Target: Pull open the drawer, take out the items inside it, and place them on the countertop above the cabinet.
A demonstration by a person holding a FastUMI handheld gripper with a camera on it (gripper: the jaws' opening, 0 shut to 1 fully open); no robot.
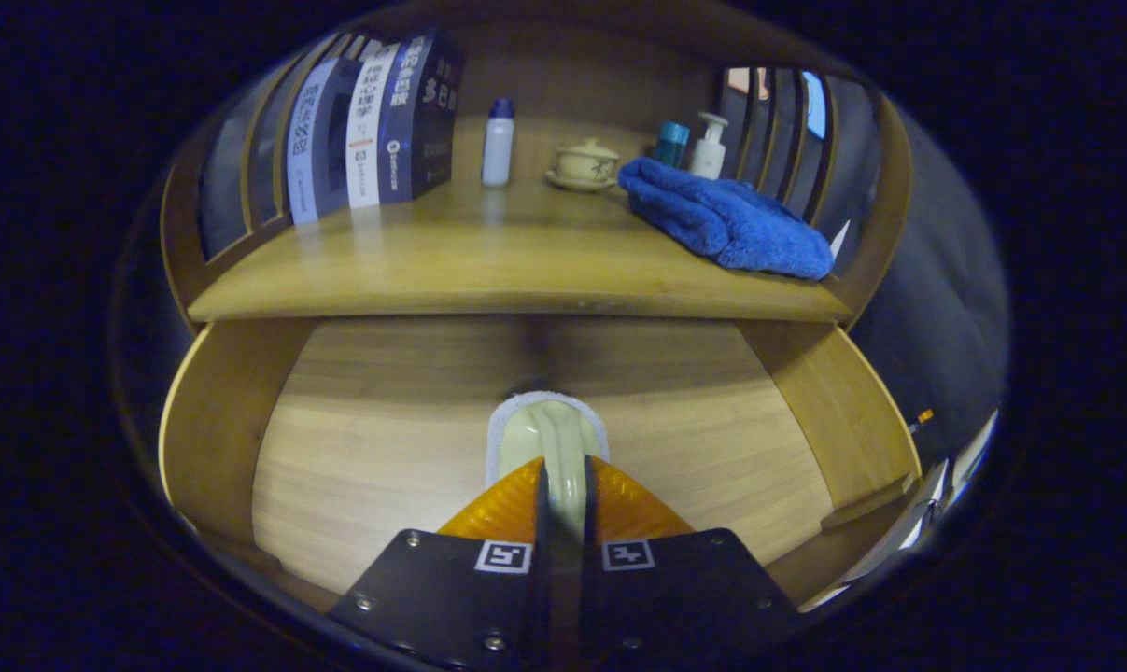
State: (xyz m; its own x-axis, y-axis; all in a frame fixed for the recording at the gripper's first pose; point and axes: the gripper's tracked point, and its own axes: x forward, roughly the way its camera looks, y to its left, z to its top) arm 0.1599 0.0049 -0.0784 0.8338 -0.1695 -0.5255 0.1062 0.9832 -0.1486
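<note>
Down in the open drawer (339, 448), the tongs (563, 485) are reaching over its pale wooden floor, their two orange fingers (502, 509) drawn narrow and pressing from both sides on a pale greenish-cream item (549, 439) with a white fuzzy rim. That item is sticking out just ahead of the fingertips, above the drawer floor; whether it is touching the wood I cannot tell. The drawer's side walls are standing to either side of the tongs, well apart from them.

Beyond and above the drawer, the worktop (488, 261) is carrying several things. A row of upright books (376, 131) is leaning at its left rear. Near them, a white bottle with a blue cap (498, 145) is standing upright. A lidded cream cup on a saucer (585, 164) is sitting toward the middle rear. A folded blue towel (731, 224) is lying on the right side, with a teal-capped container (671, 143) and a white pump bottle (710, 147) standing just behind it.
</note>
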